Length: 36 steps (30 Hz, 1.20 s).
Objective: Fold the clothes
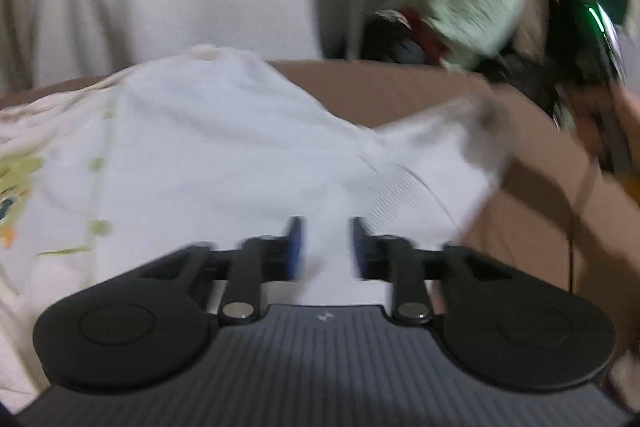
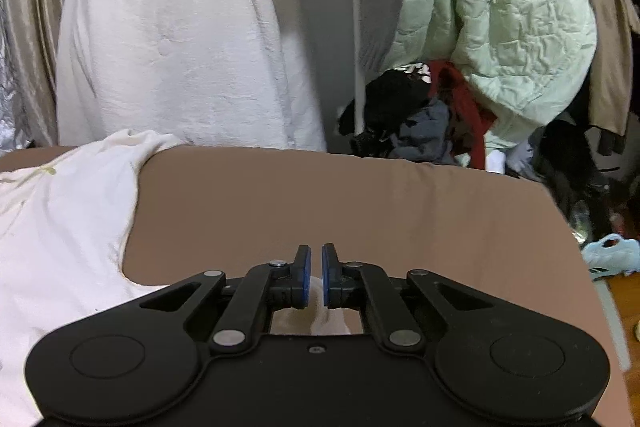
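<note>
— What are the left gripper (image 1: 325, 243) fingers doing? 
— They are standing apart over the white garment (image 1: 224, 155), low in the middle of the left wrist view. Cloth is lying under the gap, but the blue pads are not pressing on it.

— And the right gripper (image 2: 315, 273)? 
— Its fingers are sitting nearly together at lower centre of the right wrist view, and a bit of white cloth is showing between and behind them. I think it is pinching an edge, though that spot is partly hidden.

— Where is the garment lying? 
— It is spreading across the left half of the brown surface (image 2: 340, 203), with one sleeve (image 1: 440, 155) reaching right.

— Which step? 
— They are setting up a fold, I reckon. Next, the left needs to close on an edge.
</note>
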Available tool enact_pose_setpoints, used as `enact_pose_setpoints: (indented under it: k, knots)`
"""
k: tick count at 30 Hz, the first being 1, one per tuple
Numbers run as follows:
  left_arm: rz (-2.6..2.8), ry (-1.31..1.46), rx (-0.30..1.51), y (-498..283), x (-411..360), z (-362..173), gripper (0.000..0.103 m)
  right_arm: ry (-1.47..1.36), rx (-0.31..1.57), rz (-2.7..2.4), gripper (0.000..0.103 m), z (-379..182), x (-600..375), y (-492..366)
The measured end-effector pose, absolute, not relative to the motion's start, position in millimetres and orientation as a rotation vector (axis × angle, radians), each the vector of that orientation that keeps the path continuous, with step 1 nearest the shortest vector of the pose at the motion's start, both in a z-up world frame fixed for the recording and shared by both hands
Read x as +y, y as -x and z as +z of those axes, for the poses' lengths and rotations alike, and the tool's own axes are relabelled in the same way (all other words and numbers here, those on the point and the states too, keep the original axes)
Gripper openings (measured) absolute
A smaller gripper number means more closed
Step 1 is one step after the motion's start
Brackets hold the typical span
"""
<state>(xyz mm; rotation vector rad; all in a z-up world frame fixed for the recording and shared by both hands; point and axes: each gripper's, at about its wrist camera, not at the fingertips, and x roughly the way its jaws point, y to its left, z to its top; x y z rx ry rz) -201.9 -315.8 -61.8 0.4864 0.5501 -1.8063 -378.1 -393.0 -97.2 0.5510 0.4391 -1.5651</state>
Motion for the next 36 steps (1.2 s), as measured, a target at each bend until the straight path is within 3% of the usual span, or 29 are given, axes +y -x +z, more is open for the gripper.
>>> enact_pose_setpoints:
  k: [4,5,7,9,10,12,19,24,25,26,27,28,32,35,36]
  knots:
    - [-1.908,-0.627,0.593,247.1,-313.7,-83.7,0.057,-0.699,0.464,-1.526,0.016,-90.9,-378.6,381.5]
    - [-1.892,-0.684,0.544,258.5,-312.1,-86.8,0.063,-0.760,0.501,-1.515,0.028,-91.3,-376.1,381.7]
    - [-1.827,-0.770,0.434,271.8,-311.0,-95.8,0.069,-0.879,0.593,-1.520,0.041,-95.6,-362.9,374.7]
    - [-1.731,-0.830,0.382,274.4,-319.2,-104.3,0.071,-0.878,0.678,-1.420,0.047,-101.6,-348.2,357.2]
    - [-1.700,-0.824,0.376,271.3,-322.5,-104.8,0.067,-0.873,0.701,-1.364,0.050,-105.6,-343.8,348.3]
    - [-1.660,-0.778,0.397,258.6,-329.3,-99.9,0.003,-0.915,0.706,-1.291,0.052,-113.7,-343.6,338.7]
    - [-1.526,-0.370,0.569,153.7,-329.9,-50.6,0.004,-1.069,0.573,-1.272,0.053,-132.5,-367.0,347.0]
    - [-1.415,-0.266,0.675,101.5,-332.3,-57.8,0.004,-0.959,0.619,-1.288,0.062,-146.6,-372.1,327.1]
    - [-1.408,-0.254,0.695,97.6,-331.6,-59.8,0.004,-0.915,0.640,-1.300,0.062,-149.7,-374.2,321.5]
    - [-1.402,-0.242,0.714,93.7,-330.9,-61.8,0.004,-0.840,0.667,-1.310,0.052,-150.4,-375.6,314.0]
    - [-1.401,-0.229,0.728,91.6,-329.7,-62.5,0.004,-0.763,0.694,-1.319,0.015,-150.9,-377.0,306.4]
    - [-1.407,-0.222,0.721,91.5,-329.6,-61.7,0.004,-0.688,0.729,-1.331,0.003,-151.3,-379.1,298.1]
    - [-1.440,-0.219,0.636,95.1,-324.4,-51.5,0.004,-0.510,0.703,-1.454,0.003,-119.8,-378.1,299.5]
    - [-1.508,-0.270,0.679,104.5,-320.1,-47.4,0.004,-0.150,0.846,-1.606,0.003,-98.6,-366.6,302.4]
    - [-1.532,-0.290,0.699,107.8,-319.2,-46.5,0.004,-0.149,0.850,-1.643,0.003,-102.1,-367.3,315.1]
